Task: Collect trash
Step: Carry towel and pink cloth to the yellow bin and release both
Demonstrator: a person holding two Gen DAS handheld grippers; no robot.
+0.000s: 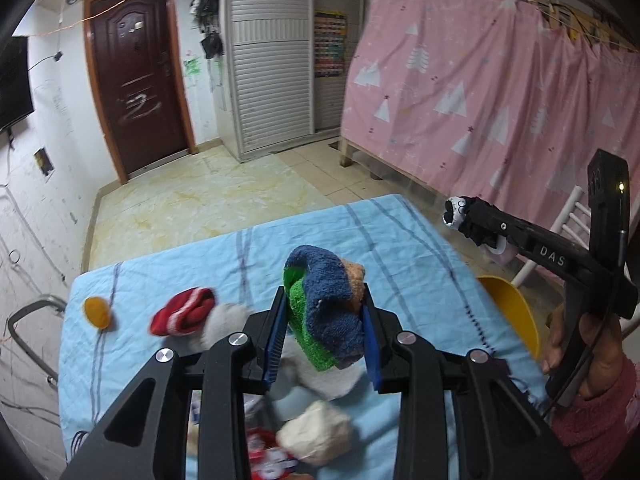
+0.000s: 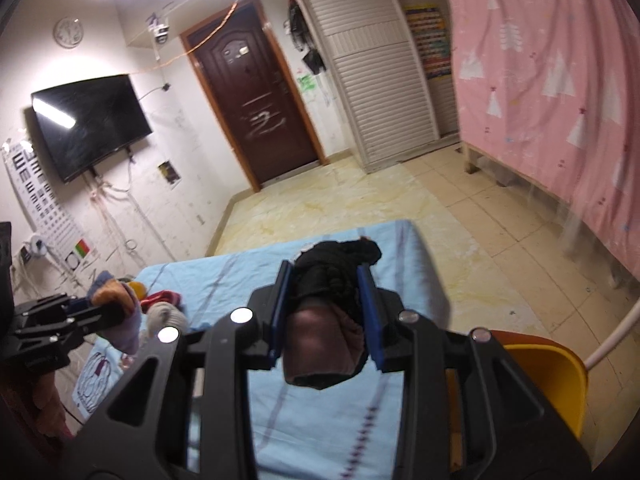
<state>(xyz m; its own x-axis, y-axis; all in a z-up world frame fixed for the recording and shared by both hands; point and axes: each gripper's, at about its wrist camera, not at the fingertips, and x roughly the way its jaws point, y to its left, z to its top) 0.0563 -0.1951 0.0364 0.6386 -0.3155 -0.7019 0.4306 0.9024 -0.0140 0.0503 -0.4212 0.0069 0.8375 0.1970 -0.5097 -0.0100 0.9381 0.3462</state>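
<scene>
My left gripper [image 1: 325, 300] is shut on a blue, green and orange fuzzy sock [image 1: 328, 304], held above the light blue cloth-covered table [image 1: 168, 272]. My right gripper [image 2: 326, 280] is shut on a black sock [image 2: 332, 280] with a brownish cuff hanging below, above the table's far right part. In the left wrist view the right gripper [image 1: 460, 216] shows at the right with the black sock [image 1: 472, 220]. The left gripper [image 2: 116, 308] shows at the left of the right wrist view with its sock [image 2: 116, 300].
On the table lie a red and white sock [image 1: 184, 312], a grey sock [image 1: 224, 324], an orange peel [image 1: 97, 311], a crumpled white wad [image 1: 316, 432] and a red wrapper [image 1: 268, 456]. A yellow bin [image 2: 540, 376] stands right of the table. Pink curtain [image 1: 500, 92] behind.
</scene>
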